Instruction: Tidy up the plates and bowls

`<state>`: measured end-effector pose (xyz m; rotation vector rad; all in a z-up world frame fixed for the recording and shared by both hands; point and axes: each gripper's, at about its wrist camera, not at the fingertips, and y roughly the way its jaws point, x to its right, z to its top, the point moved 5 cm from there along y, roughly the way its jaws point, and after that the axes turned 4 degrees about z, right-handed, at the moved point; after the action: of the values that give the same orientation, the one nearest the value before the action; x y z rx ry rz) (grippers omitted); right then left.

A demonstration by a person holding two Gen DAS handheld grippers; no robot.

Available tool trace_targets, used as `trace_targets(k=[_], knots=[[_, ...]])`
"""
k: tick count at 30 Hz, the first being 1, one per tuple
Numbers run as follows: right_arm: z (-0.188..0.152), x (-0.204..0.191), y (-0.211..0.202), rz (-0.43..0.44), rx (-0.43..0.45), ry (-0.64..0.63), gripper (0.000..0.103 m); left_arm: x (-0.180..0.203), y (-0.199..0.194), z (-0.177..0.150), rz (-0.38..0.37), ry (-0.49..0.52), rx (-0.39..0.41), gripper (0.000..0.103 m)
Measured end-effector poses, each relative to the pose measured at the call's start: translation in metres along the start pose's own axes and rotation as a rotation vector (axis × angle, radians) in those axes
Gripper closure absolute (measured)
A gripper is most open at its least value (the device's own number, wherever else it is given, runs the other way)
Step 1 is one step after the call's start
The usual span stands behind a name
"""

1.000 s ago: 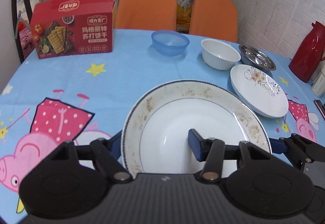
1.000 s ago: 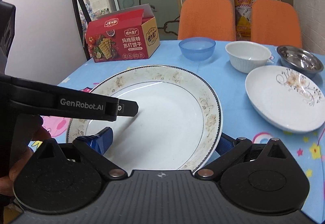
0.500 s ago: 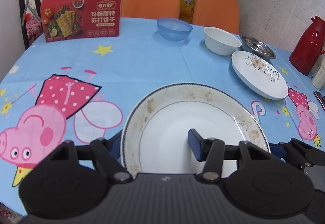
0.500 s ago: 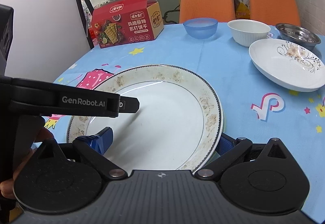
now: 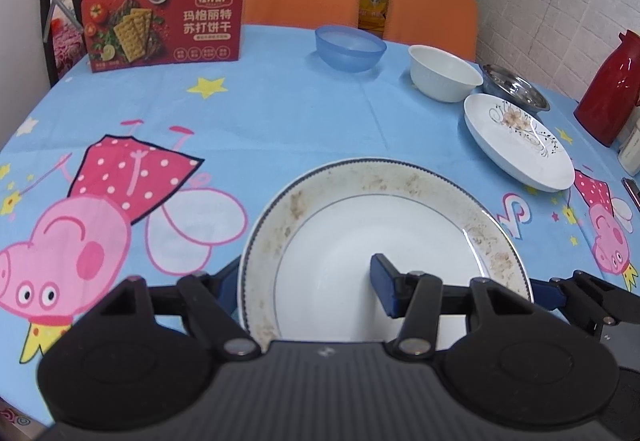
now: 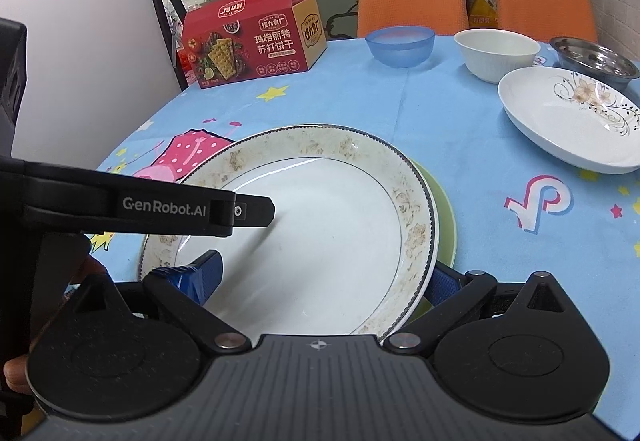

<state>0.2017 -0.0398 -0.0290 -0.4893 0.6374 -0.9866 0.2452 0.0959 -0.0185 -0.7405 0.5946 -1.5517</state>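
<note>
Since a moment ago the big plate [image 6: 316,237] has come down toward the worktop [image 5: 312,113], and a green plate [image 6: 442,217] now peeks out from under its edge at 3 o'clock in the right wrist view. It looks like the big plate is being set on top of the green one, though I cannot tell if they touch yet.

Both tongs hold the big plate. The left tongs [image 5: 306,283] are clamped on the near rim, with one blue finger [image 5: 382,283] inside the plate and the other tucked under the rim at 9 o'clock. The right tongs [image 6: 320,279] are clamped on it too, one blue finger [image 6: 198,273] inside the plate and one under the edge at 4 o'clock.

To do this step well, keep the plate flat and lower it slowly until it sits evenly on the green plate. The big plate sits a bit to the left of the green one, so slide it a little to the right first. Open both tongs only when the plate rests by itself, so it does not tip or clack.

Farther off, at about 1 o'clock, sit the flower plate [image 5: 516,141], the white bowl [image 5: 444,77], the metal bowl [image 5: 516,85] and the blue bowl [image 5: 350,47]. They are not stacked yet. A red cracker box [image 5: 164,17] stands at 11 o'clock.
</note>
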Motion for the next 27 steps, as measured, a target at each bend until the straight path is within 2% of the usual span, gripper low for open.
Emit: trace_targets(k=[13,18,23,27], knots=[[0.005,0.003,0.001,-0.012,0.017,-0.001,0.014,-0.005,0.009,0.003,-0.019,-0.008,0.009,0.044],[0.011,0.001,-0.008,-0.021,0.06,-0.022,0.014,-0.006,-0.002,0.008,-0.044,-0.016,0.048,0.042],[0.009,0.01,-0.008,-0.063,0.058,-0.006,0.014,0.0,-0.015,0.013,-0.051,0.002,0.084,0.04],[0.014,0.014,-0.027,-0.076,0.131,-0.004,0.015,0.005,-0.018,0.013,-0.06,0.012,0.085,0.039]])
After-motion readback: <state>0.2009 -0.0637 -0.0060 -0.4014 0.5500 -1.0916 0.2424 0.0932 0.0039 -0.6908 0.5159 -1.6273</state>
